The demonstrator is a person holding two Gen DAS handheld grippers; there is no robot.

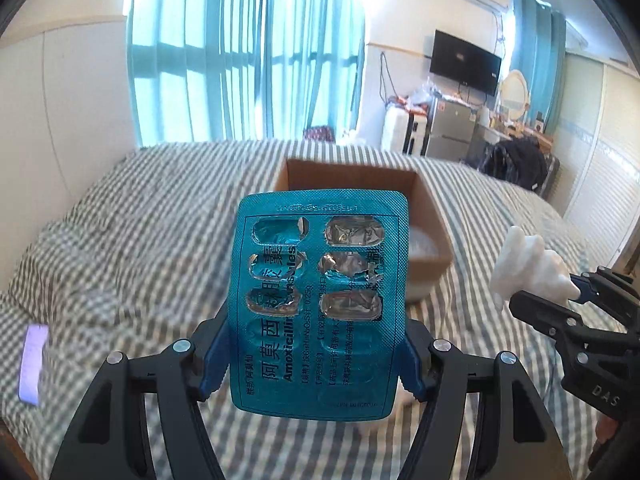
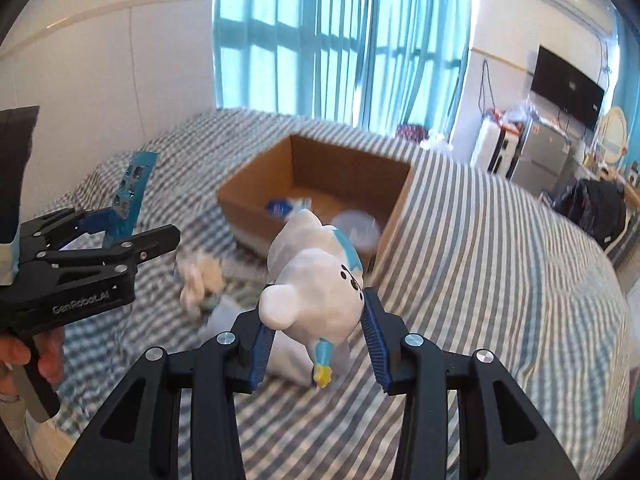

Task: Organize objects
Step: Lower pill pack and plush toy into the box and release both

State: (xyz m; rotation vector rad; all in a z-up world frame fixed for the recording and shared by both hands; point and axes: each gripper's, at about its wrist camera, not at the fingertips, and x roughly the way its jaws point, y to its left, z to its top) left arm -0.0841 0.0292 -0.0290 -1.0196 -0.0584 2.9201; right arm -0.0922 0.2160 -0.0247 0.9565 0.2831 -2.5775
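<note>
Above the striped bed point(image 1: 120, 220), short of the cardboard box point(image 1: 428, 204), the left claw point(image 1: 310, 356) is clamped on a teal blister pack point(image 1: 320, 300), its blue pads pressing the pack's two long edges. The pack stands upright, foil side to the left wrist camera: six upper pockets are torn open and silvery, the lower ones look intact, and "Amoxicillin" is printed beside Chinese text. It hides the box's near wall and most of its inside. Left of the box, at the edge of that view, a small lilac object point(image 1: 34, 362) lies on the bed, too blurred to identify.

Right of the pack, the right claw point(image 2: 320, 344) grips a white figurine point(image 2: 316, 284) with blue trim, black dots and a yellow tip, held above the bed just short of the box. Its shape is hard to read. Inside the box, a blue-and-white item point(image 2: 282, 206) and a clear round lid-like thing point(image 2: 356, 228) show, both smeared. Crumpled pale things point(image 2: 200, 280) lie on the bed left of the figurine, unclear.
</note>
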